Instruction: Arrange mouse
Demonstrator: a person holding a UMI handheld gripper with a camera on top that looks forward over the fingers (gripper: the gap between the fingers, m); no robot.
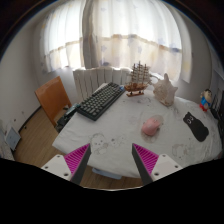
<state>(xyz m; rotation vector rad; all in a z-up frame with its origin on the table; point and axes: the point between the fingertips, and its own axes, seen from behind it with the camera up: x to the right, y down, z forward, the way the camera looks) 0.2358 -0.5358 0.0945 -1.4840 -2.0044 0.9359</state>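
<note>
Mouse, pink, resting on white table, ahead of fingers and slightly toward the right one, well apart from both. Gripper held above near table edge, fingers spread wide with nothing between them; magenta pads facing inward, table surface visible in the gap. Black keyboard lying diagonally beyond mouse, to its left, toward far side of table. Model ship on wooden stand just past keyboard's far end, upright. Pale figure beside ship, to its right; kind not discernible. Small black object on table right of mouse, near table's right edge; identity unclear. Small colourful item farther right, at table's far corner, too small to identify. Orange-brown chair left of table, apart from it. White radiator behind table under window with sheer curtains.
</note>
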